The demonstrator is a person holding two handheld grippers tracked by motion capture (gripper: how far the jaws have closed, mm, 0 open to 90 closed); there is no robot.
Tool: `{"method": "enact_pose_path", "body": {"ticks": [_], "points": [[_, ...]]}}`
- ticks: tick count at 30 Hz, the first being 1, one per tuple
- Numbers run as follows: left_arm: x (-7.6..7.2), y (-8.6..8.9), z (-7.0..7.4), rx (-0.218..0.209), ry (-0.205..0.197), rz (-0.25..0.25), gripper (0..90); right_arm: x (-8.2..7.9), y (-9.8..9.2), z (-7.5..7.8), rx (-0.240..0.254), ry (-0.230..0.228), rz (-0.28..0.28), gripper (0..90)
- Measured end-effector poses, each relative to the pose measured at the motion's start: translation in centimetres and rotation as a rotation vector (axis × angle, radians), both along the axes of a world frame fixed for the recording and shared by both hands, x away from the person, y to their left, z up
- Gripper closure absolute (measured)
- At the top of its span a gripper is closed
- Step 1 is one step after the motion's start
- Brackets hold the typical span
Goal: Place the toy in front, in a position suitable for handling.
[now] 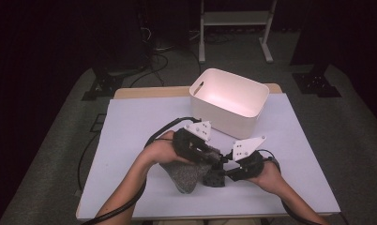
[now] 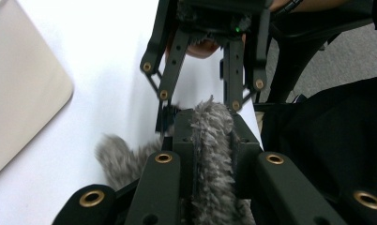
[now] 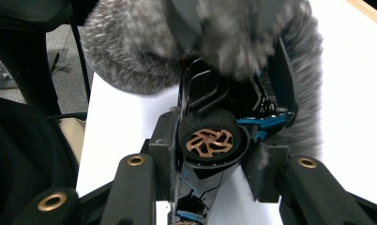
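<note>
Pinches a fluffy grey cloth cover (image 2: pixel 212 154) tight in the left gripper (image 2: pixel 210 126), with the jaws nearly all the way closed on a fold of the fluff. Clamps a small black toy car (image 3: pixel 210 140) in the right gripper (image 3: pixel 214 154), with the jaws partly closed and a pad pressed on each side of the car, next to a copper-coloured wheel (image 3: pixel 209 140). Meets in the middle, low over the white surface (image 1: pixel 139 126) and on the person's side of it, left gripper (image 1: pixel 214 157) and right gripper (image 1: pixel 224 171) tip to tip, almost touching. Lies with the car's long side in line with the right gripper's jaws, nose pointing away from that hand and into the cloth (image 3: pixel 214 37). Hangs mostly to the left of the car (image 1: pixel 214 178), down from the left hand to the surface, cloth (image 1: pixel 186 176) touching the car's front end. Looks like a job of sliding cloth and car along that one line, so the left hand is the nearer one to move the cloth while the right holds the car steady. Cannot tell if the cloth is meant to go on or come off. Waits behind both hands, well apart from them, a white plastic bin (image 1: pixel 224 117) with nothing seen inside.
</note>
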State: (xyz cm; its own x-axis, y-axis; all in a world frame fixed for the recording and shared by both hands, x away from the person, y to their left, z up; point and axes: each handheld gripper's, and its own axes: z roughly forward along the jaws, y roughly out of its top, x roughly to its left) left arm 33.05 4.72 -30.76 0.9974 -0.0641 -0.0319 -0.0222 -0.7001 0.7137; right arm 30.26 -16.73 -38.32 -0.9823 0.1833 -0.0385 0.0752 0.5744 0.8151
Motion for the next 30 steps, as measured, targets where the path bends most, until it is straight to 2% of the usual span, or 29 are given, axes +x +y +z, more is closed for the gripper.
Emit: {"method": "enact_pose_path", "body": {"ticks": [4,13,17,20,25,30], "points": [[0.2,1.2,-0.4,0.010,0.003,0.033,77.6,0.1,-0.6,-0.1,0.010,0.021,-0.010,59.0],[0.6,3.2,-2.3,-0.052,0.052,0.068,77.5,0.2,-1.5,-0.3,0.023,0.043,-0.012,58.8],[0.8,4.0,-3.4,-0.107,0.087,0.085,77.6,0.2,-1.6,-0.4,0.024,0.046,-0.015,58.8],[0.9,4.6,-3.6,-0.131,0.099,0.106,77.8,0.2,-1.1,-0.2,0.022,0.040,-0.018,59.0],[1.0,5.6,-3.4,-0.130,0.095,0.122,78.0,0.4,0.1,0.1,0.009,0.022,-0.011,59.1],[1.0,7.0,-3.3,-0.129,0.099,0.140,78.0,0.7,1.4,0.1,0.016,0.027,-0.003,59.1]]}}
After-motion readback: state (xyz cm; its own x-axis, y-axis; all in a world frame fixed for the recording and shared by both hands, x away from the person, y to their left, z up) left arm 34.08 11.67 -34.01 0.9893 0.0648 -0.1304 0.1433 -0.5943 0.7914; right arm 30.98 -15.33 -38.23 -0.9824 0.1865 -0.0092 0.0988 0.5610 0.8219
